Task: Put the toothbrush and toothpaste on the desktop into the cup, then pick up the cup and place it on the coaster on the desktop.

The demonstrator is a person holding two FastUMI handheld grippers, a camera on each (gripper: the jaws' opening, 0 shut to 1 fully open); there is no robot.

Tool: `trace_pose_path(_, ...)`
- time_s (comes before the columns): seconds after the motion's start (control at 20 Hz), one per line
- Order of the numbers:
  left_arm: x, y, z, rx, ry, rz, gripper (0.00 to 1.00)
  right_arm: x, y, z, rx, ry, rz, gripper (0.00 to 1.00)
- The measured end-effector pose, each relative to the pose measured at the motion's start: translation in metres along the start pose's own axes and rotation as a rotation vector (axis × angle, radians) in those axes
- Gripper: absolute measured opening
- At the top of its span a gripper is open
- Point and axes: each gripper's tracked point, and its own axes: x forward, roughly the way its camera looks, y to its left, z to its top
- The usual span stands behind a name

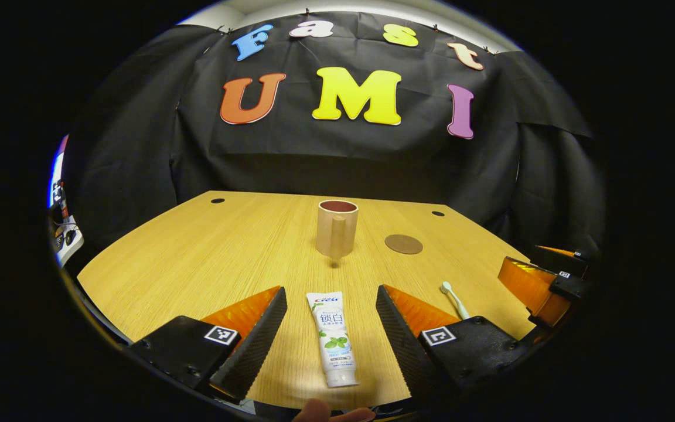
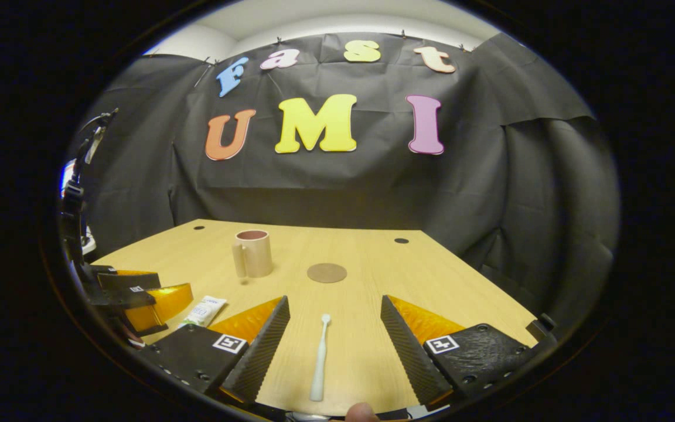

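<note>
On the wooden desktop (image 1: 197,252), all four task items lie apart. Cup (image 1: 337,228) stands upright mid-table, handle toward the near edge, nothing seen rising above its rim; coaster (image 1: 403,244) lies bare just to its 3 o'clock.

Left gripper (image 1: 331,310): jaws spread wide, holding nothing. Toothpaste (image 1: 331,339) lies flat between its fingers, long axis 12–6, cap end at 6; cup dead ahead at 12.

Right gripper (image 2: 333,319): jaws likewise wide apart, empty. Toothbrush (image 2: 320,356) lies flat between its fingers, long axis near 12–6, head at 12. From here the cup (image 2: 253,253) sits at 11, coaster (image 2: 326,272) at 12.

Judgement: each gripper is nearer its own item; a closing grip would cross each long axis. No obstacle lies between items and cup. A fingertip (image 1: 314,410) shows at the near edge.
</note>
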Motion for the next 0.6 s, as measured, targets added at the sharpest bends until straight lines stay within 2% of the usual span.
trace_pose_path(0.15, 0.006, -0.001, -0.013, 0.029, 0.060, 0.008, 0.98, 0.005, -0.003, -0.006, -0.003, 0.019, -0.007, 0.92)
trace_pose_path(0.3, 0.014, -0.001, -0.021, 0.055, 0.106, 0.019, 0.98, 0.008, -0.004, -0.010, 0.001, 0.034, -0.010, 0.95)
trace_pose_path(0.6, 0.029, -0.003, -0.042, 0.029, 0.202, 0.024, 0.94, 0.015, -0.002, -0.019, -0.003, 0.063, -0.006, 0.95)
